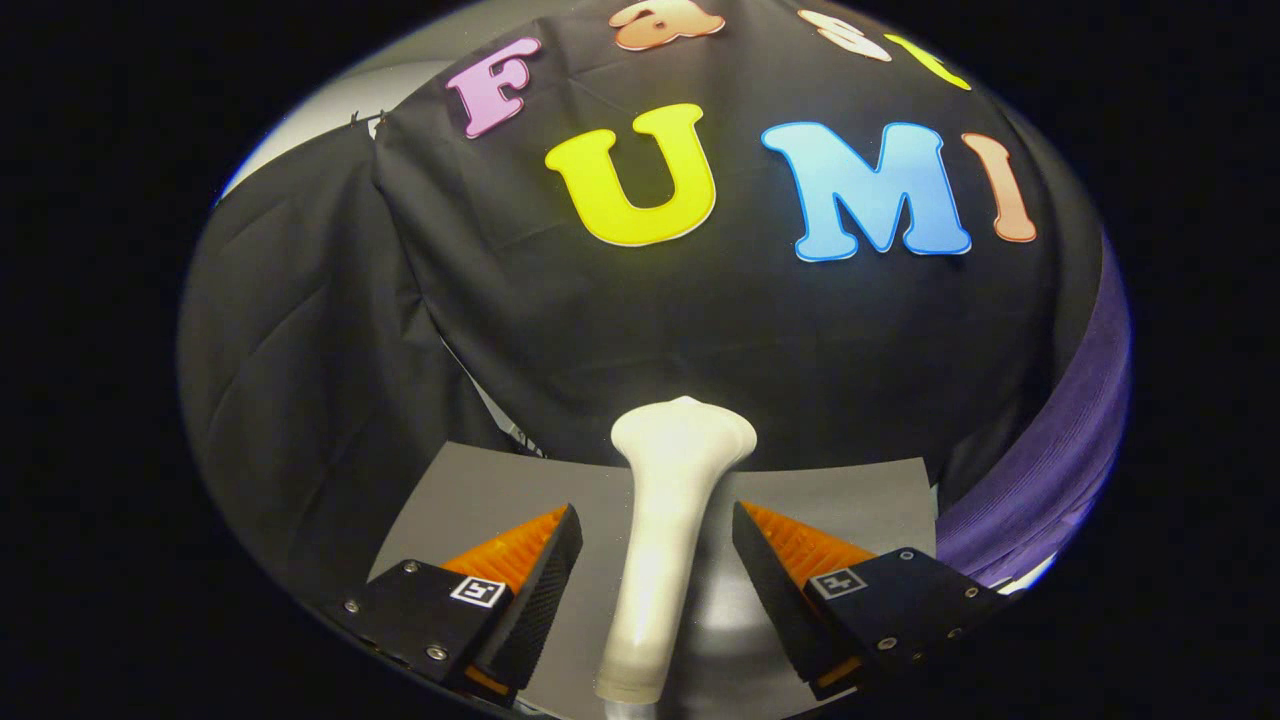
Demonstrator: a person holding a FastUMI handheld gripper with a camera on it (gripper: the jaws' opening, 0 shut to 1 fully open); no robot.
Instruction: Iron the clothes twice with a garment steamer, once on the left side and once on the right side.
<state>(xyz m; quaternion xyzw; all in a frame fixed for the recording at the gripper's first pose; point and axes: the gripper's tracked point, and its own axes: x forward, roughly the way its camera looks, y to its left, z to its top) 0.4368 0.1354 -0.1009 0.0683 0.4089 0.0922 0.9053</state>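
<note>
The garment steamer point(665, 540) stands upright on the grey surface point(470, 500), between the fingers point(657, 590), its long axis running ahead. The fingers are spread, clear of the handle on both sides. The purple garment point(1050, 470) hangs beyond the right finger.

1. Your garment steamer point(664, 540) is a plain cream white with a soft sheen, unpatterned, standing between the open fingers of your gripper point(655, 580), neither finger touching it.
2. The table surface point(480, 500) under it is a flat mid grey, with a paler glare patch near the steamer's base.
3. The garment point(1050, 460) to the right of your fingers is deep purple, ribbed with fine lengthwise folds.
4. The booth's cloth wall point(300, 380) beyond is matt black and creased.
5. Each finger mount carries a small black-and-white square marker point(478, 590).
</note>
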